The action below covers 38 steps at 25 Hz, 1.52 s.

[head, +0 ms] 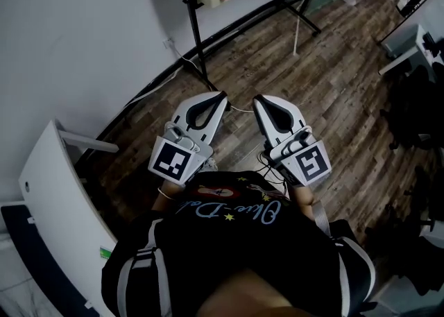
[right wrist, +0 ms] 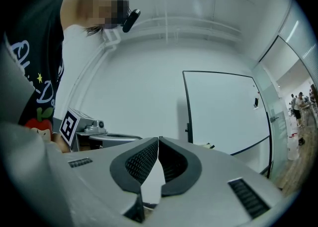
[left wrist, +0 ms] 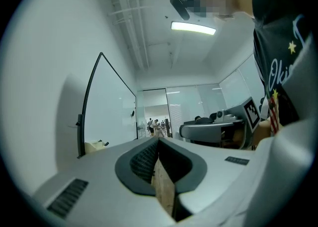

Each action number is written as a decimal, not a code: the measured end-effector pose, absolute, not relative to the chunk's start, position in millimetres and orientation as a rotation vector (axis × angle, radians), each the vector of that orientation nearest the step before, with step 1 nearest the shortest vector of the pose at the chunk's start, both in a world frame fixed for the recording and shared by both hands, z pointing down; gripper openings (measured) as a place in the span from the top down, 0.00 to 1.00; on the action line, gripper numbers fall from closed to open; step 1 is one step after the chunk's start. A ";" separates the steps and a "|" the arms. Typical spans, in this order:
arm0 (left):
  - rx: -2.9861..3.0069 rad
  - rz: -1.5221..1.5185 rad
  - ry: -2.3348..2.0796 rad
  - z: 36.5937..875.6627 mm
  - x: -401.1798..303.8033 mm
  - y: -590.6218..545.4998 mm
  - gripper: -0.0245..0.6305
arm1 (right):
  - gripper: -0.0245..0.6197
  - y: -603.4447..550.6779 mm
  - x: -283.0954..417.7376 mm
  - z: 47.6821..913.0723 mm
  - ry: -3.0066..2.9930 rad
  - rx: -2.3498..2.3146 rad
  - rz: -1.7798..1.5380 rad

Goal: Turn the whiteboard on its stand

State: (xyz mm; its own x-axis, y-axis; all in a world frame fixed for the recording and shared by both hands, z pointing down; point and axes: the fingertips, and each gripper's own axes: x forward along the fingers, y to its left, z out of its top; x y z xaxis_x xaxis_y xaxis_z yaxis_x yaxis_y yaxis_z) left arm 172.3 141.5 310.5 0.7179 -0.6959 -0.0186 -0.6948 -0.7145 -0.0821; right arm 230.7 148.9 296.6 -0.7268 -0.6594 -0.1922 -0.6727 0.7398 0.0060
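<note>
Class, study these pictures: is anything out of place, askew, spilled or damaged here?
Nothing stands out. The whiteboard stands upright, the wooden floor shows no spill, and the left gripper and right gripper are shut with nothing between them.

Wood-plank floor point(head: 333, 73) here, brown and streaky, spreading from the near side out to the far right. On it at the far side stands the black stand point(head: 195, 31). One post comes down on the left, close to the wall, and further right its foot point(head: 302, 17) lies flat across the planks. A thin white rod point(head: 297, 35) is planted just beside that foot. A white cable point(head: 186, 57) drops from the wall onto the boards by the left post. Dark furniture point(head: 416, 114) sits at the right edge, too murky to name.
</note>
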 end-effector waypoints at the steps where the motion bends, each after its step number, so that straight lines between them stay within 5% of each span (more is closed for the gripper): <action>1: -2.837 -0.025 1.152 311.0 169.8 136.6 0.96 | 0.91 144.7 228.3 296.8 2.763 -1.070 0.109; 38: -2.907 0.051 1.076 316.7 64.4 17.0 0.94 | 0.91 19.7 117.2 300.4 2.835 -1.103 0.039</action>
